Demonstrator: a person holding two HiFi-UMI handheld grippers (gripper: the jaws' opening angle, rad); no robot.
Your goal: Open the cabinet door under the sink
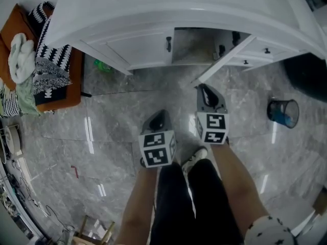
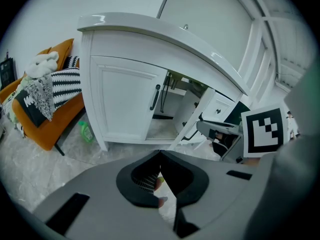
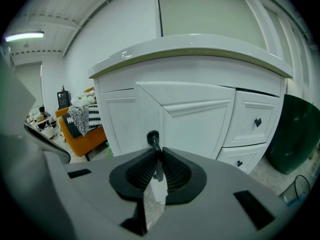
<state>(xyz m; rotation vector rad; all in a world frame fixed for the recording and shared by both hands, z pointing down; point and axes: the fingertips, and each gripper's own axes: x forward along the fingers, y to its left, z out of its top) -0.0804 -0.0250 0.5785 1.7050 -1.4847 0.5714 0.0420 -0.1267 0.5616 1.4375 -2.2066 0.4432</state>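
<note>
The white cabinet under the sink (image 1: 138,47) has its left door shut, with a black handle (image 1: 168,44). The right door (image 1: 222,60) stands swung out over the floor, and the dark inside (image 1: 194,45) shows. My right gripper (image 1: 203,90) is at that door's outer end. In the right gripper view it (image 3: 158,164) is shut on the door's black handle (image 3: 152,138), with the door panel (image 3: 200,119) right behind. My left gripper (image 1: 159,114) hangs lower over the floor, shut and empty, as the left gripper view (image 2: 160,156) shows.
An orange bench (image 1: 61,98) piled with striped blankets stands at the left, with a green bottle (image 1: 102,65) on the floor beside the cabinet. Small drawers (image 1: 265,50) are right of the opening. A blue bin (image 1: 283,112) and a dark bulky thing (image 1: 306,75) stand at the right. The person's legs fill the bottom middle.
</note>
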